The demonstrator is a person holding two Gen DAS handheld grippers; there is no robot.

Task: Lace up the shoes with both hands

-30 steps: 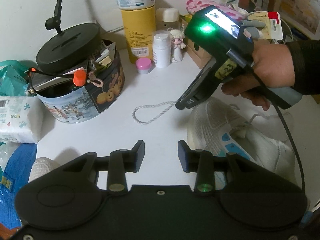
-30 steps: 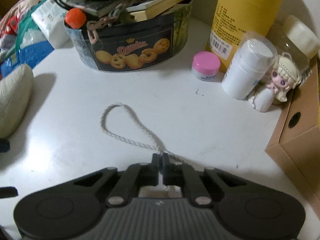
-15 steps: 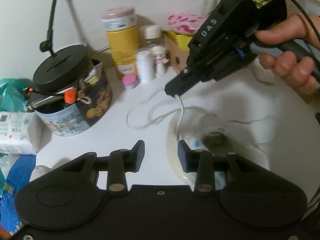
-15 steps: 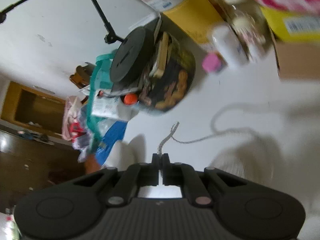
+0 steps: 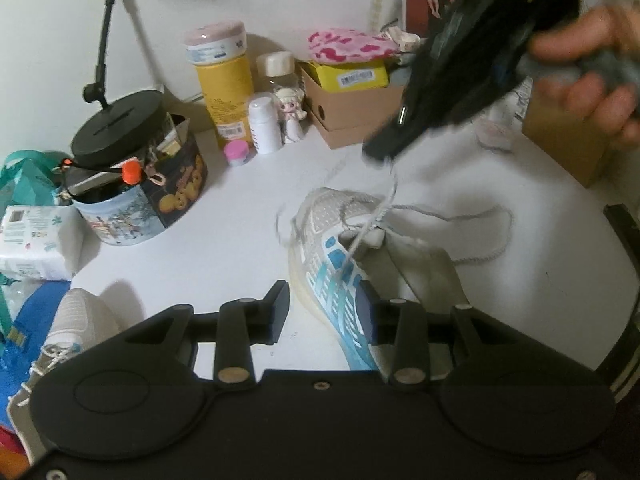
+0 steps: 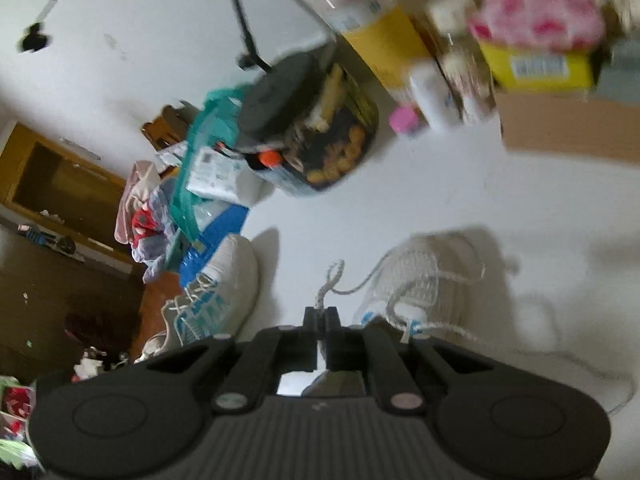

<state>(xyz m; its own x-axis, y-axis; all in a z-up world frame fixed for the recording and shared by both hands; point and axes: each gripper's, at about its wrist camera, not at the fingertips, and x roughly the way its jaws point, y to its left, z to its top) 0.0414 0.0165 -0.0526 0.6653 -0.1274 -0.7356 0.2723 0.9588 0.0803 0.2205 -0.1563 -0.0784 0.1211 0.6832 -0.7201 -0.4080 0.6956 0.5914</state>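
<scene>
White tabletop (image 5: 224, 248) fills both views, crowded along its far edge and left side.

In the left wrist view, the left gripper (image 5: 322, 312) sits at the bottom centre with its jaws apart and nothing between the pads; bare table and the edge of the shoe (image 5: 332, 256) show through the gap. That shoe, white mesh with blue side stripes, lies just beyond the right finger, toe toward the middle of the frame, tongue pulled up. A lace (image 5: 390, 196) rises taut from its eyelets to the tip of the right gripper (image 5: 380, 154), which hangs blurred in the upper right, gripped by a hand (image 5: 588, 68). The lace's other end loops loosely over the table to the right of the shoe.

In the right wrist view, the right gripper's jaws are pressed together on the lace, a short twisted end poking up past the fingertips at lower centre. The shoe sits just right of them; a second shoe (image 6: 216, 292) lies to the left, at the table's edge.

Farther out, a cookie tin (image 5: 148, 200) with a black disc on top stands at centre left, a yellow canister (image 5: 224, 84), a white bottle (image 5: 265, 124) and a pink-lidded jar (image 5: 237, 152) behind it, and a cardboard box (image 5: 352, 120) at upper centre.
</scene>
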